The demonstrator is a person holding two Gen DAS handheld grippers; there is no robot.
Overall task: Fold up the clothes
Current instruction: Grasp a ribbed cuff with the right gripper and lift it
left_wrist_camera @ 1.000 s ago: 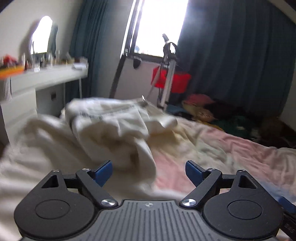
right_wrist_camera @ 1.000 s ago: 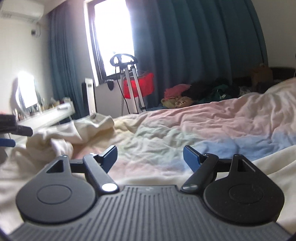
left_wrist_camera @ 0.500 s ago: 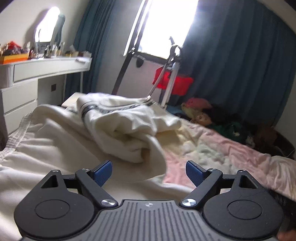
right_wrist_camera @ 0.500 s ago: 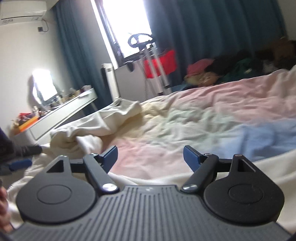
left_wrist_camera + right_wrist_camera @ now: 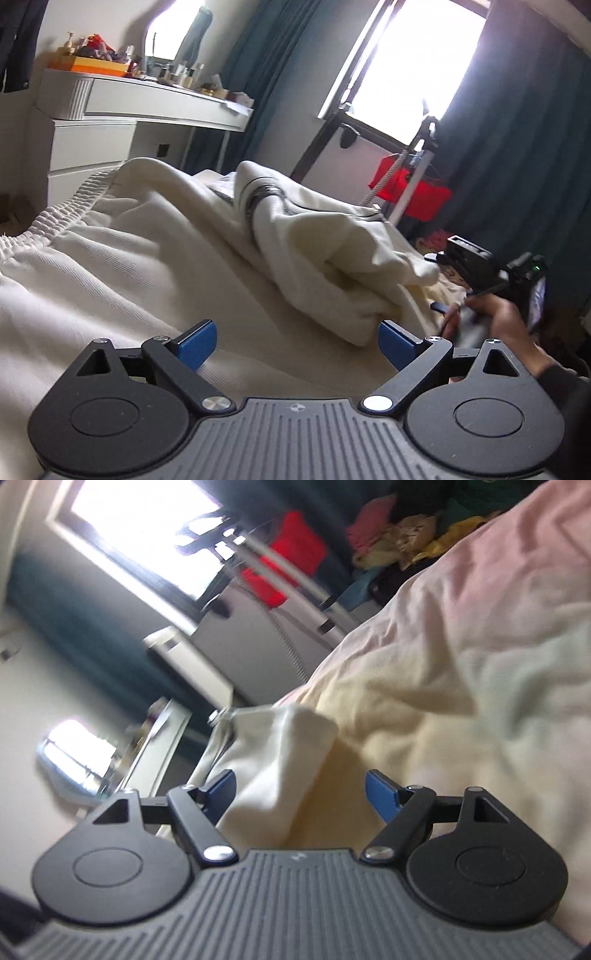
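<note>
A crumpled cream garment (image 5: 207, 254) with an elastic waistband lies on the bed, bunched into a thick fold at its right side. My left gripper (image 5: 297, 341) is open and empty, low over the flat part of the garment. My right gripper (image 5: 300, 792) is open, tilted, with a corner of the cream garment (image 5: 280, 760) between its blue fingertips, not clamped. The right gripper body and the hand holding it show in the left wrist view (image 5: 491, 291), at the garment's right edge.
The bed has a pastel pink, yellow and pale green duvet (image 5: 480, 657). A white dresser (image 5: 122, 125) with bottles stands at the left. A red bin and a metal stand (image 5: 410, 188) are by the window. A pile of coloured clothes (image 5: 402, 542) lies beyond the bed.
Both grippers have dropped closer to the garment. The right one has tilted and moved left, so a garment corner now lies between its fingers. The left one has swung left toward the waistband.
</note>
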